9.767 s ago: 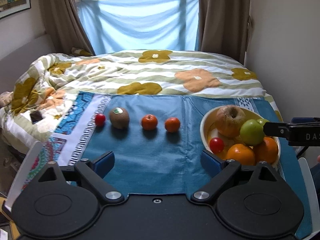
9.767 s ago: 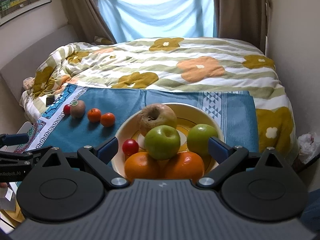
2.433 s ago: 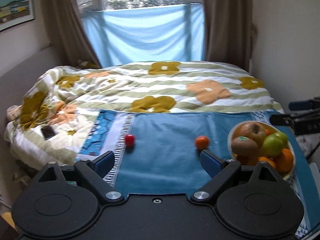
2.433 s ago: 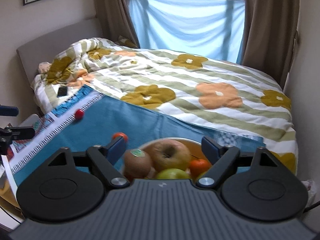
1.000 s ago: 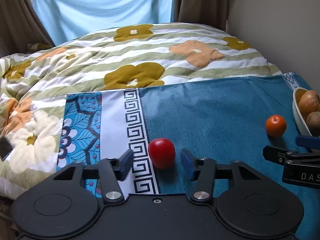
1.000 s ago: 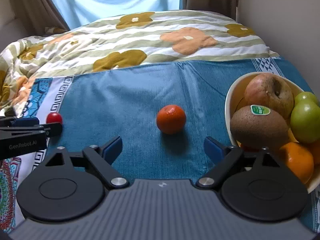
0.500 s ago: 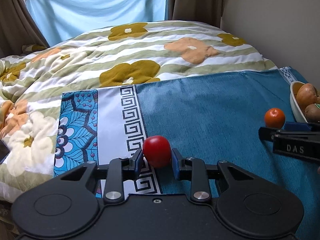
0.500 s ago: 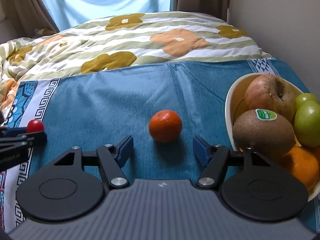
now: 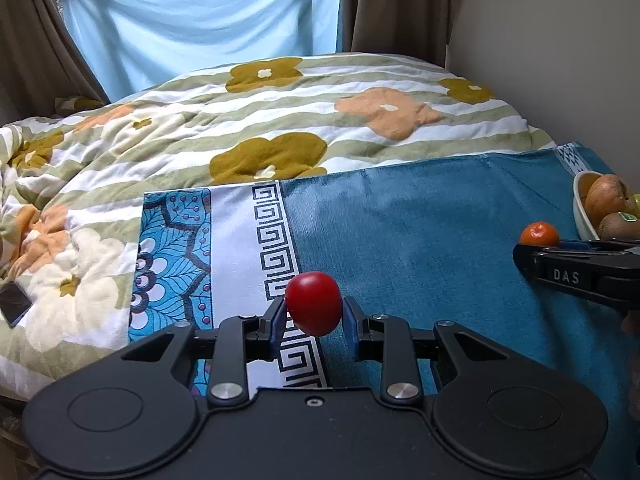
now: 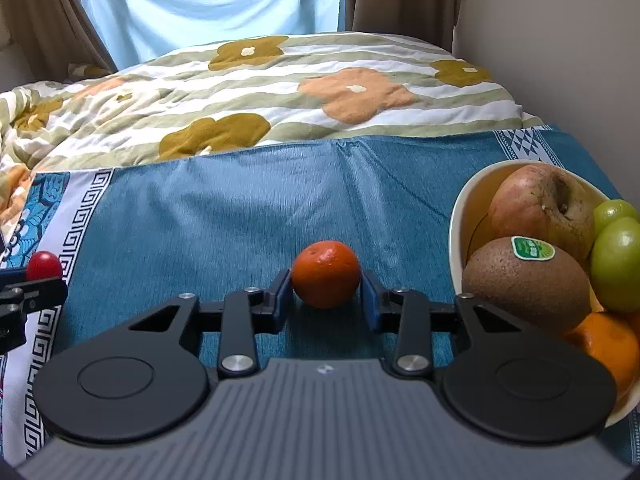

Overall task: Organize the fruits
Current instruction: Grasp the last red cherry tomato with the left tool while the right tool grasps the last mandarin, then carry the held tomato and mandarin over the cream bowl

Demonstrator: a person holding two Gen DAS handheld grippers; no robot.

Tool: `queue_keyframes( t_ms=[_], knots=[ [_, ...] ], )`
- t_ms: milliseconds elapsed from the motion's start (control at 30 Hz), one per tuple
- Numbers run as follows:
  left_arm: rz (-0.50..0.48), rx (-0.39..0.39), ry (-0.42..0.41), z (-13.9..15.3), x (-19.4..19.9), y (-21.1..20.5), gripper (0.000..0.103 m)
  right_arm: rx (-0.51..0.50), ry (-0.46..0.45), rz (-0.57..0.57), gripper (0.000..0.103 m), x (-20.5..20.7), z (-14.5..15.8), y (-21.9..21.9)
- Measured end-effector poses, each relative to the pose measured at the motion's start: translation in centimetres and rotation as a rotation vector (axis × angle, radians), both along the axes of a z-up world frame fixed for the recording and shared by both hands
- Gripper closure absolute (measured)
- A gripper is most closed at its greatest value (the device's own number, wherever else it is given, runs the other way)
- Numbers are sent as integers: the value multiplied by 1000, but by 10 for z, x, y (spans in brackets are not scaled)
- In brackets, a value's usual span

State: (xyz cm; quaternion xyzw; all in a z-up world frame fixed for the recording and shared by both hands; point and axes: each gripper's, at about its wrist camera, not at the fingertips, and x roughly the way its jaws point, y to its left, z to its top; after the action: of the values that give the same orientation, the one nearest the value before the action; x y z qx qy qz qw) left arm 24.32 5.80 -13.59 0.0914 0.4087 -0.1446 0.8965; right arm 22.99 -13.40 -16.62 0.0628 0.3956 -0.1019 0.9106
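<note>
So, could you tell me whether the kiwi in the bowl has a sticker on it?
Yes, the kiwi in the bowl carries a green sticker on top.

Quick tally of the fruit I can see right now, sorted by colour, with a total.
Red: 1, the tomato in the left tongs
Orange: 2, the mandarin in the right tongs and an orange in the bowl
Green: 2 apples
Brown: 2, a kiwi and a russet apple
Total: 7 visible
</note>
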Motion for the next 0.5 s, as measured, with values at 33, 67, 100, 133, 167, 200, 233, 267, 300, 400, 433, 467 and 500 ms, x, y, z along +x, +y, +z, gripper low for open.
queue_keyframes(
  t_ms=[33,67,100,133,167,200,233,267,300,400,433,467,500],
  knots=[
    [2,0,-4,2,-2,0,70,7,-4,-1,52,0,1,0],
    [4,1,-8,3,-4,0,70,13,-9,1,52,-1,2,0],
    [8,1,-13,5,-6,0,70,17,-15,7,52,-3,4,0],
    [10,1,-17,7,-8,1,70,18,-20,15,52,-4,6,1],
    [14,0,-22,9,-10,1,70,19,-26,24,52,-6,8,1],
    [17,0,-27,11,-12,1,70,21,-32,31,52,-7,10,2],
    [21,-1,-32,14,-14,0,70,22,-38,39,52,-8,13,2],
    [24,-1,-36,16,-16,0,70,22,-44,46,52,-11,16,2],
    [28,-2,-41,19,-18,-1,70,23,-49,51,52,-13,20,2],
    [41,-5,-57,30,-26,-3,70,28,-63,70,52,-19,29,1],
    [45,-6,-64,34,-30,-4,70,29,-68,78,52,-22,32,0],
    [48,-7,-69,37,-33,-6,70,30,-72,86,53,-25,35,-1],
    [52,-6,-75,40,-36,-8,70,31,-75,93,53,-28,38,-3]
  ],
)
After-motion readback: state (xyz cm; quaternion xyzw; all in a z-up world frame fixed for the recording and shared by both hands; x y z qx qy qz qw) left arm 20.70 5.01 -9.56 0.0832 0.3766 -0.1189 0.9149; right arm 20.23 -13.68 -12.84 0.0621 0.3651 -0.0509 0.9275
